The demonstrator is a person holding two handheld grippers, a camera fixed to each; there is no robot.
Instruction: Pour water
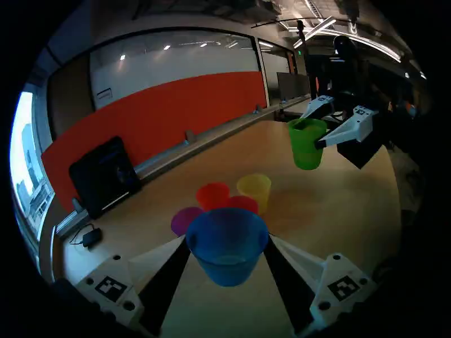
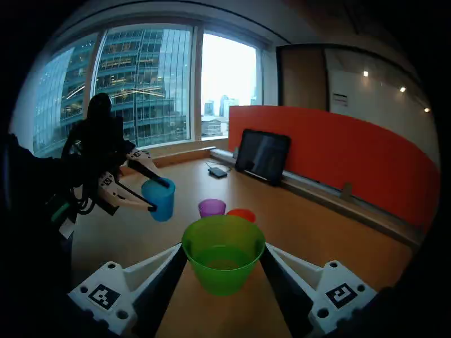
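Here, my left gripper [image 1: 227,248] has its jaws partly closed, both fingers pressing the sides of the blue cup [image 1: 227,228], which I hold upright above the tabletop [image 1: 338,197]; a little water seems to lie in its bottom. My right gripper [image 2: 224,253] grips the green cup [image 2: 222,276] the same way, upright and off the wood, with some liquid low inside. The two held cups are well apart. Between them, toward the middle of the tabletop, four empty cups stand clustered: purple cup [image 1: 185,219], orange cup [image 1: 212,194], red cup [image 1: 242,203] and yellow cup [image 1: 255,187]. A black screen [image 1: 104,174] leans at the tabletop's edge along the orange partition [image 1: 169,110].
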